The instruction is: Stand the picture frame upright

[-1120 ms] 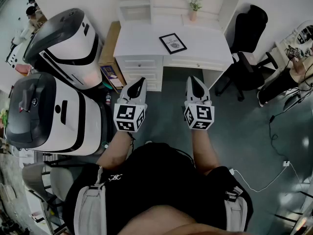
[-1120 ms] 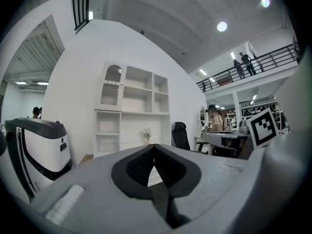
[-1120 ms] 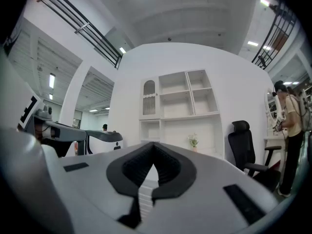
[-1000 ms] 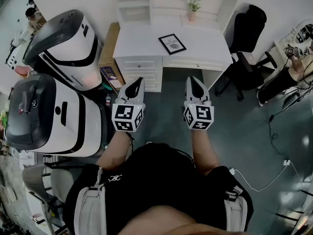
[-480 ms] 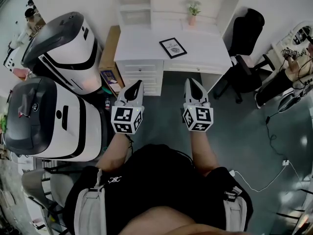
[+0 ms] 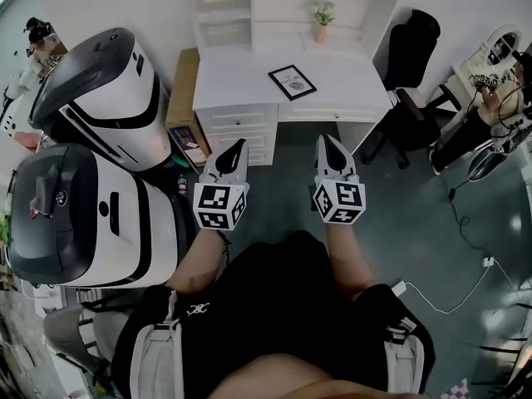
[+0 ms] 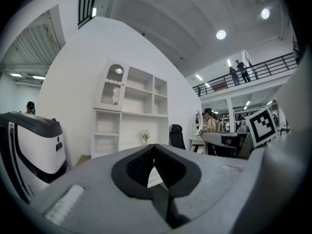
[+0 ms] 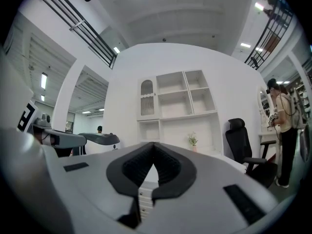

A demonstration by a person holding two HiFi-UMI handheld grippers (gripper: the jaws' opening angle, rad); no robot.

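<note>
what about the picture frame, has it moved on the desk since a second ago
No. The picture frame still lies flat on the same spot of the white desk, in front of the potted plant.

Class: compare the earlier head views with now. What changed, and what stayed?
Only the view shifted slightly; nothing was grasped or released. The left gripper and right gripper stay shut and empty, short of the desk; the picture frame still lies flat.
</note>
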